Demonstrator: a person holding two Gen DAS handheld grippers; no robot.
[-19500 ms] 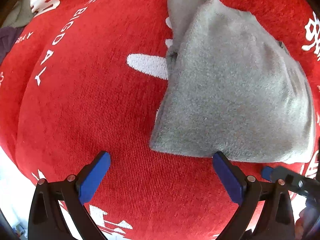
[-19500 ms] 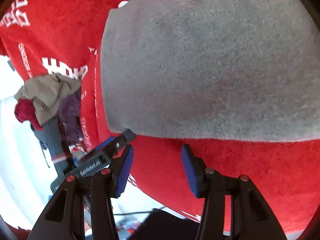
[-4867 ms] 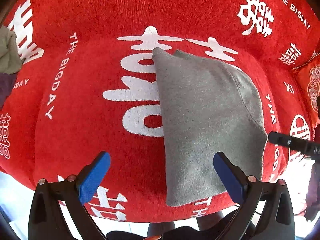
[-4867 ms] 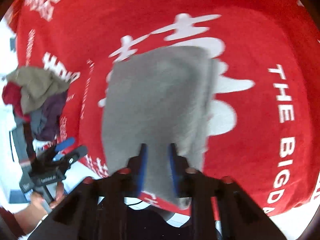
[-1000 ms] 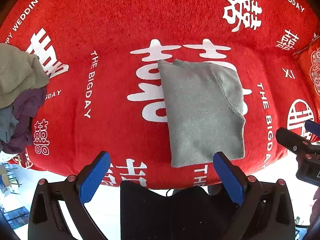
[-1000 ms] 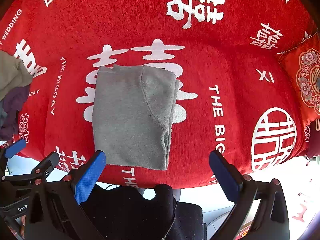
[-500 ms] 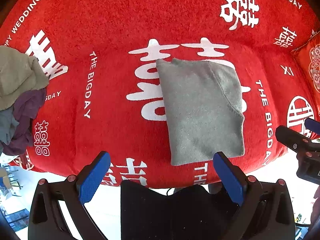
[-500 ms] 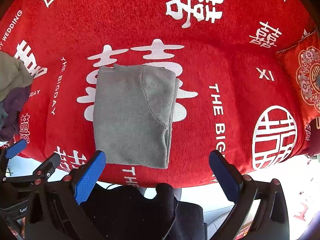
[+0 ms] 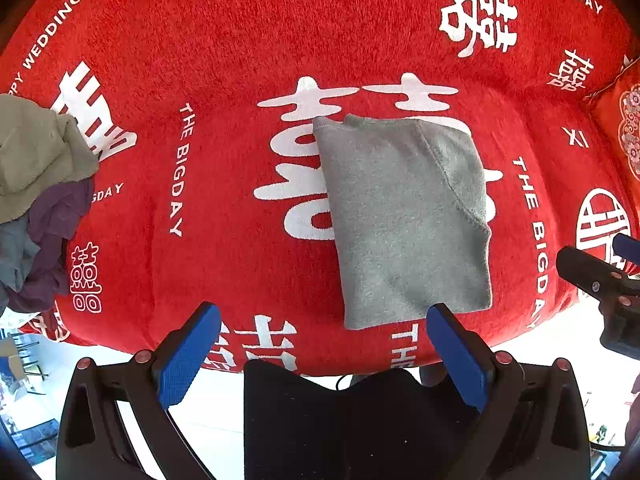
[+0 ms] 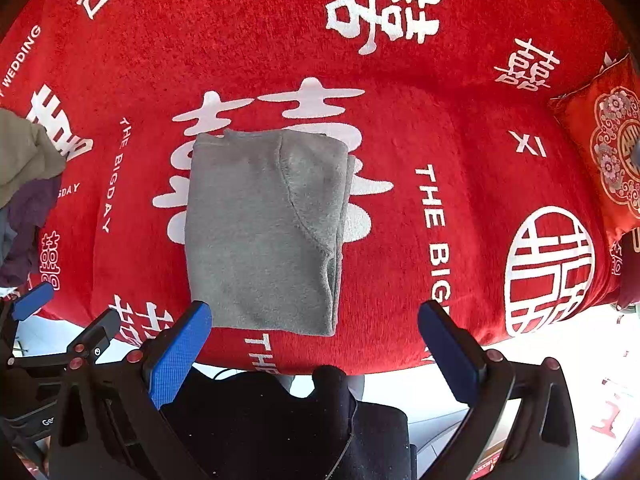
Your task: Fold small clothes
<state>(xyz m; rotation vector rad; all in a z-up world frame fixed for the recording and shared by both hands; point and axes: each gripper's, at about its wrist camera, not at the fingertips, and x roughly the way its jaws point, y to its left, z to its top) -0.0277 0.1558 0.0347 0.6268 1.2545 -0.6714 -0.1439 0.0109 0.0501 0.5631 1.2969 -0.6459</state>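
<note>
Grey garment (image 9: 404, 216) folded into a neat rectangle, lying flat on red cover (image 9: 224, 64) with white lettering, near its front edge. Left gripper (image 9: 324, 354) fingers (image 9: 188, 354) spread wide, holding nothing, raised clear of the cloth. Right gripper (image 10: 314, 354) fingers (image 10: 448, 354) likewise spread wide, empty, touching nothing. Pile of unfolded clothes (image 9: 36, 192) at far left edge of cover, well apart from grey garment. Red embroidered cushion (image 10: 608, 148) at far right. Dark-clothed lap (image 9: 348, 420) of person below, between the fingers.
</note>
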